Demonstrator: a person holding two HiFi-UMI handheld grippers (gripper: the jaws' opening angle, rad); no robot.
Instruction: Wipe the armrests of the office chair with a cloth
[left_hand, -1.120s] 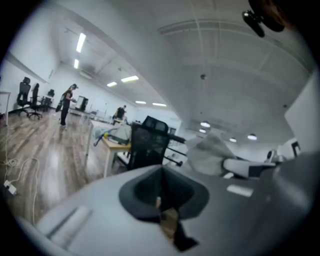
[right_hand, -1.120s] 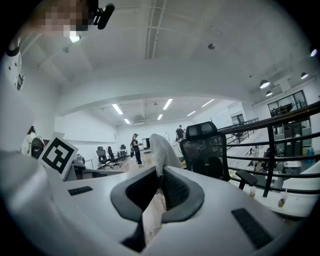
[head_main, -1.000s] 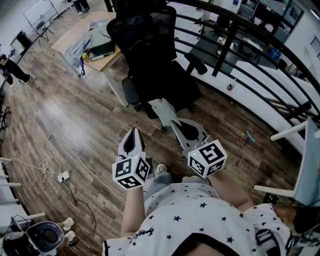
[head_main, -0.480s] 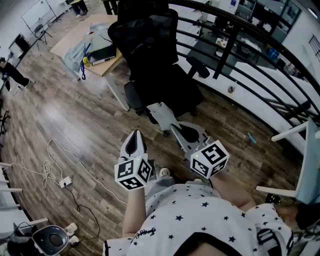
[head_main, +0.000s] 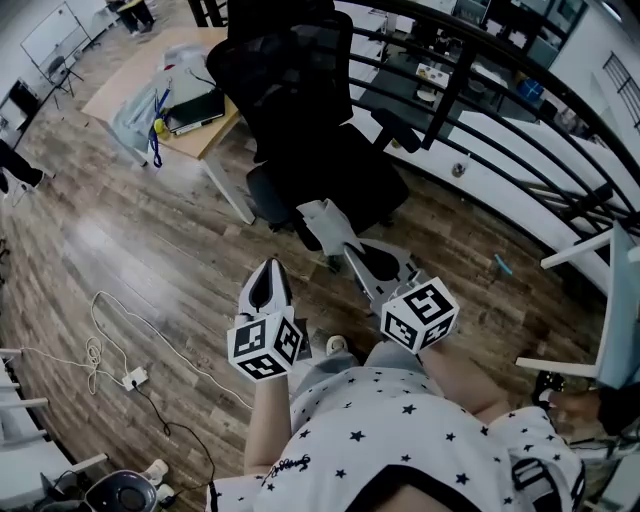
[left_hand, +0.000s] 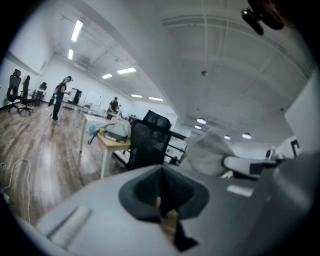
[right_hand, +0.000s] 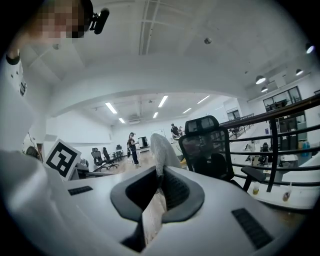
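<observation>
Cloth (head_main: 322, 222), grey, is pinched between the fingers of the right gripper (head_main: 352, 250) and sticks out past the tips toward the office chair (head_main: 300, 110). In the right gripper view the cloth (right_hand: 161, 150) rises from the pressed fingers (right_hand: 172, 187), with the black mesh-back chair (right_hand: 207, 150) standing beyond it and one armrest (right_hand: 254, 172) in sight. The cloth is not on either armrest. In the head view one armrest (head_main: 397, 130) sits on the side by the black railing (head_main: 520, 95), the other (head_main: 262, 188) on the side by the wooden counter (head_main: 125, 85).

Left gripper (head_main: 268, 268) is held just beside the right one, over the wood floor (head_main: 130, 250). Its fingers are pressed together with nothing between them; the left gripper view shows the meeting line (left_hand: 161, 185) clearly, the chair (left_hand: 147, 145) ahead and the cloth (left_hand: 210, 152) off to the right.

The counter carries a bag and some dark flat items, too small to name. A white cable (head_main: 110, 320) lies looped on the floor, well apart from the chair.
</observation>
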